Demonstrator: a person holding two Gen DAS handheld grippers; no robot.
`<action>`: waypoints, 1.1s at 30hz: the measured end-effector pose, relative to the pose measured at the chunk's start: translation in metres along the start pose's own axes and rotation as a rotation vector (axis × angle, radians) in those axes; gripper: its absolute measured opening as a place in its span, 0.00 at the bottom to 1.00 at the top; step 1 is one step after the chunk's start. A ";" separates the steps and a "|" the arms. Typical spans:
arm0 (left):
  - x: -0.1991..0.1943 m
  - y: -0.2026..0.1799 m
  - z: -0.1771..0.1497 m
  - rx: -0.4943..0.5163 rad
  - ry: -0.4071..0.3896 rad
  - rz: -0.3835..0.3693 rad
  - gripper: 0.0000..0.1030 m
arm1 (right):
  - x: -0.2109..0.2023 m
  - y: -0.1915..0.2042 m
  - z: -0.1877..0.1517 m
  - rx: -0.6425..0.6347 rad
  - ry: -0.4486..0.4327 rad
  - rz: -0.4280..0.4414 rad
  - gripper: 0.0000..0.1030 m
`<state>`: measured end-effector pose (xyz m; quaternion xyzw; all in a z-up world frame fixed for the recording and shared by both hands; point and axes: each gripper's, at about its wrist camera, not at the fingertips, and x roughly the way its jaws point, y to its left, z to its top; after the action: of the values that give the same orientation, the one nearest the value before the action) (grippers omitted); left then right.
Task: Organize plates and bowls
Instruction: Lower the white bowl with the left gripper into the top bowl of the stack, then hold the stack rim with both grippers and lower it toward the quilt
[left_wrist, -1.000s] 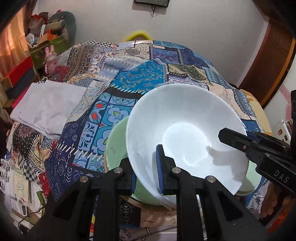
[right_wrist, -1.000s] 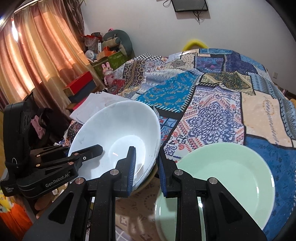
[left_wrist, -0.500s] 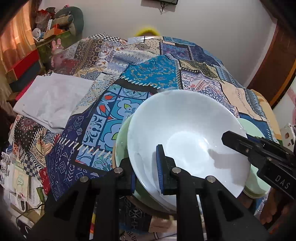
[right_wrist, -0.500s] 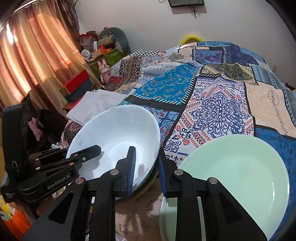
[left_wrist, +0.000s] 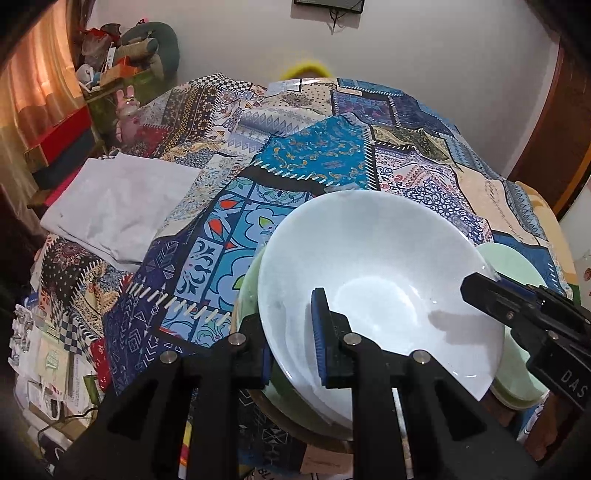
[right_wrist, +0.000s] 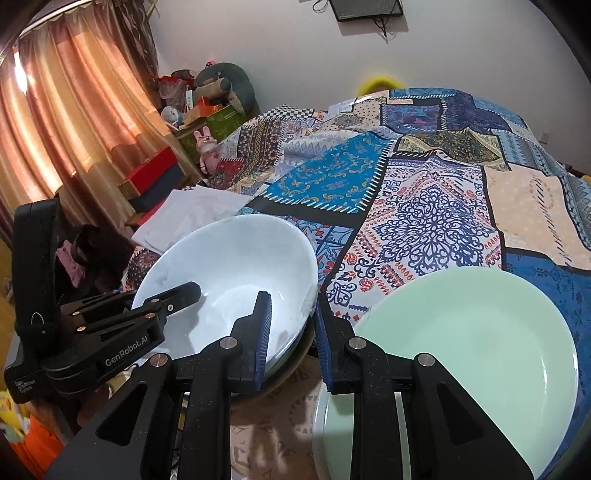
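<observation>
A large white bowl (left_wrist: 373, 273) is nested in a pale green bowl (left_wrist: 246, 291) at the near edge of the bed. My left gripper (left_wrist: 290, 332) is shut on the white bowl's near rim, one finger inside and one outside. My right gripper (right_wrist: 291, 325) is shut on the white bowl (right_wrist: 236, 266) at its right rim in the same way. Each gripper shows in the other view: the left gripper (right_wrist: 166, 295) and the right gripper (left_wrist: 491, 290). A pale green plate (right_wrist: 461, 350) lies just right of the bowls and is partly hidden in the left wrist view (left_wrist: 513, 258).
The dishes rest on a patchwork quilt (right_wrist: 424, 221) covering a bed. A folded white cloth (left_wrist: 114, 203) lies on its left side. Boxes and soft toys (right_wrist: 207, 110) stand by the orange curtain (right_wrist: 74, 110). Papers (left_wrist: 40, 354) lie below the bed's left corner. A wooden door (left_wrist: 554, 122) is at right.
The white bowl has levelled out and sunk lower into the green bowl, with both grippers moving along on its rim. Neither grip has changed.
</observation>
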<state>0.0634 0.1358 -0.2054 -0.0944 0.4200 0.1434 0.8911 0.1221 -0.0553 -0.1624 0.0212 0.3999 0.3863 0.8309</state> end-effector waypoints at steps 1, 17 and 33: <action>-0.001 -0.001 0.001 0.003 -0.004 0.010 0.17 | 0.000 -0.001 0.000 0.004 0.002 0.002 0.22; -0.007 0.006 0.008 -0.049 0.044 -0.035 0.23 | -0.009 -0.005 -0.003 -0.001 -0.019 0.011 0.23; -0.035 0.028 -0.004 -0.106 -0.032 -0.057 0.48 | 0.001 -0.006 -0.008 -0.001 0.022 -0.009 0.32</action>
<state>0.0303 0.1548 -0.1819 -0.1511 0.3945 0.1414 0.8953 0.1204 -0.0610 -0.1702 0.0149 0.4088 0.3829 0.8283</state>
